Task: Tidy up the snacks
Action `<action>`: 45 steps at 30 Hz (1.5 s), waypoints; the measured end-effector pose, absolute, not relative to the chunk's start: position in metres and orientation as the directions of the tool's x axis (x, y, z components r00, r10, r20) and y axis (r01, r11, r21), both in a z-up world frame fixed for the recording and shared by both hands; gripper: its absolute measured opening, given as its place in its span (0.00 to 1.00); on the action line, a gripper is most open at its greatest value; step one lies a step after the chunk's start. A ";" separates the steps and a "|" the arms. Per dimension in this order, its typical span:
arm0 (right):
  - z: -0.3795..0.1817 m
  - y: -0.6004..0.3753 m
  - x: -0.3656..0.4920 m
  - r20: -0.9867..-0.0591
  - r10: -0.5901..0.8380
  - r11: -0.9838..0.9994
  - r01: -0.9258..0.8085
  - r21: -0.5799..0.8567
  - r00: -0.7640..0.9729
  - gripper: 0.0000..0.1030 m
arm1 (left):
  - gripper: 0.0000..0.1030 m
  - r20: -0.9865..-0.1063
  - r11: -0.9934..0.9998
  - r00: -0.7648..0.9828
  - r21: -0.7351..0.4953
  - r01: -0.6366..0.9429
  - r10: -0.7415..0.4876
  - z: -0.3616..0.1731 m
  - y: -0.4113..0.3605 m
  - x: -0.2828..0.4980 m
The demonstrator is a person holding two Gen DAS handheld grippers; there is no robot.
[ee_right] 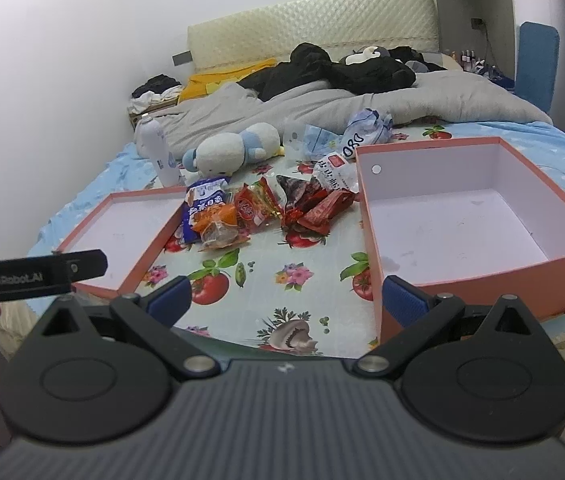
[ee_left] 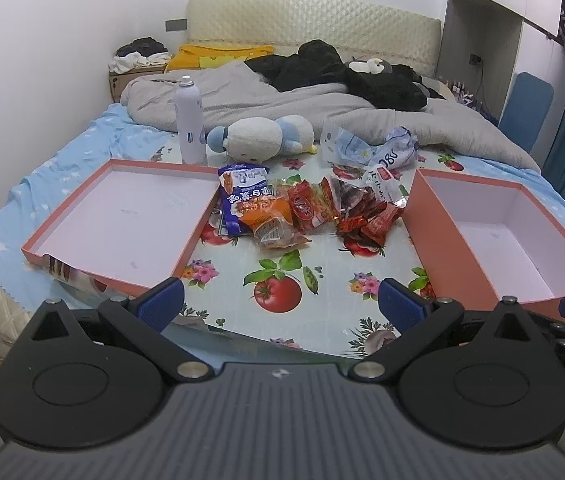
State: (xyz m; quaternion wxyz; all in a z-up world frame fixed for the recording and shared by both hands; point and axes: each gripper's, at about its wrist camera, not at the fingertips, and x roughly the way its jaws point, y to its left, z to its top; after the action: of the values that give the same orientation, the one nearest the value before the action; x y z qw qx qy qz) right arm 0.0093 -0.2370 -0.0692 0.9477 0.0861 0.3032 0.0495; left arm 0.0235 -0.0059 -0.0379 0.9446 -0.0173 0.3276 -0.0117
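Bed, fruit-print cloth | crinkled red, orange, blue snack packets heaped between two pink boxes | left gripper, right gripper both spread wide, empty

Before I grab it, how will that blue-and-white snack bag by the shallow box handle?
The blue-and-white snack bag looks like thin crinkled film, so probably floppy and light. Its glossy surface may slip. It overlaps the orange packet, which may drag along.
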 end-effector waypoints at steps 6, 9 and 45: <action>-0.073 -0.233 0.022 -0.563 0.143 0.983 -0.051 0.177 0.814 1.00 | 1.00 -0.636 0.999 0.771 -0.038 0.007 -0.029 -0.049 -0.003 0.042; -0.076 -0.228 0.032 -0.562 0.140 0.986 -0.060 0.158 0.815 1.00 | 1.00 -0.646 0.999 0.763 -0.034 0.005 -0.026 -0.056 0.000 0.053; -0.168 -0.182 0.228 -0.659 0.159 0.986 -0.147 0.073 0.735 0.71 | 1.00 -0.775 0.995 0.631 -0.076 -0.063 -0.020 -0.163 0.035 0.278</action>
State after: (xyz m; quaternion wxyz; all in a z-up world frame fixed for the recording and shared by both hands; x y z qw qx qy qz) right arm 0.2284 -0.1819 -0.1677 0.9315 0.0082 0.3543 0.0821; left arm 0.2778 0.0350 -0.1628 0.9018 -0.0480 0.4293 0.0120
